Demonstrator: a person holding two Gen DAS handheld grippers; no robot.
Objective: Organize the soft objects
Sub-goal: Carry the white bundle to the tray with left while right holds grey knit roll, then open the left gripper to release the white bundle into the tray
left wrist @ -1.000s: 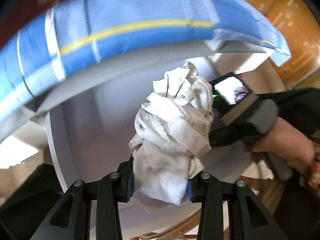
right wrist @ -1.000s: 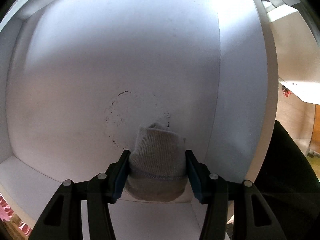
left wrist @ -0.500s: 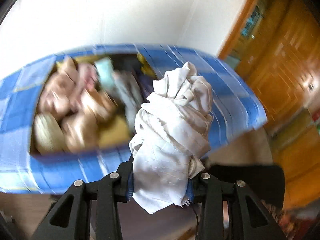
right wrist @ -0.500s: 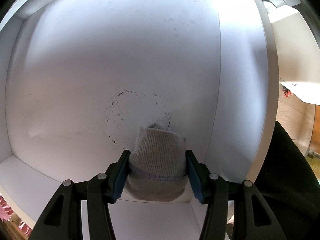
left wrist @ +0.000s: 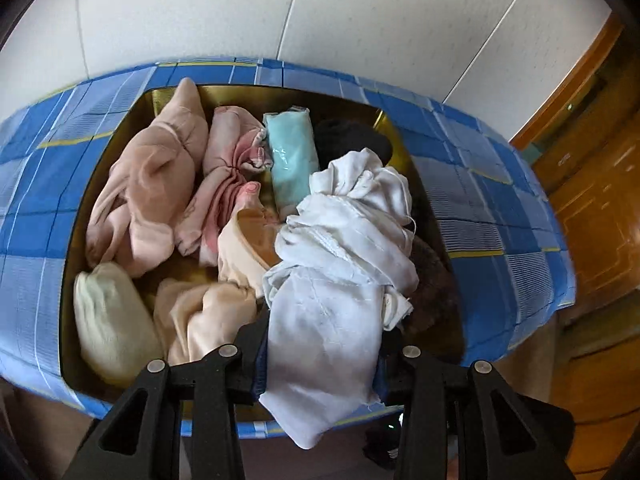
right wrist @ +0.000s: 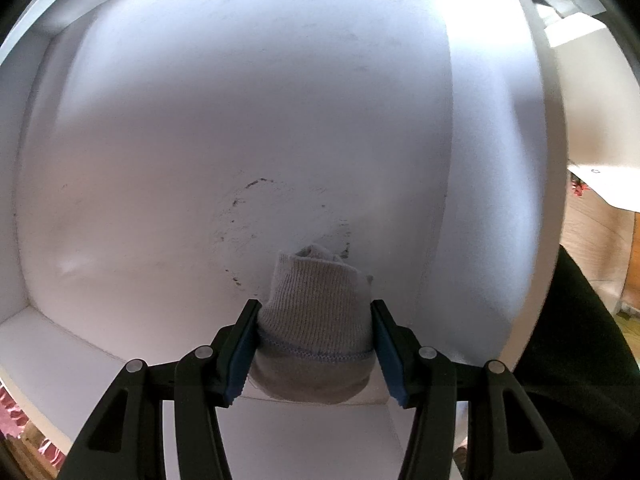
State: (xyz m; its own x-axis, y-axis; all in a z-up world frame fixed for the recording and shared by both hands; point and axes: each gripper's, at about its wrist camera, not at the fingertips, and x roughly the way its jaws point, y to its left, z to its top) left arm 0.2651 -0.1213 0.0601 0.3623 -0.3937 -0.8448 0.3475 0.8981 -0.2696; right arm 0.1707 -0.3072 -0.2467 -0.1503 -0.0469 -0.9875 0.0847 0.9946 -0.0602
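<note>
The left gripper point(left wrist: 320, 368) has its fingers point(left wrist: 250, 354) pinching a crumpled white cloth point(left wrist: 340, 272), held above a blue plaid basket point(left wrist: 484, 200) filled with pink, peach, cream and mint soft bundles. The right gripper point(right wrist: 316, 354) pinches a rolled grey sock point(right wrist: 312, 320) between its fingers point(right wrist: 240, 354), pointing down into a white bin point(right wrist: 248, 120) with a scuffed floor.

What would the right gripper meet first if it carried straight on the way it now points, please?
Probably the white compartment floor: the right gripper, shut on the grey sock, points straight at it. The gap is unclear.
</note>
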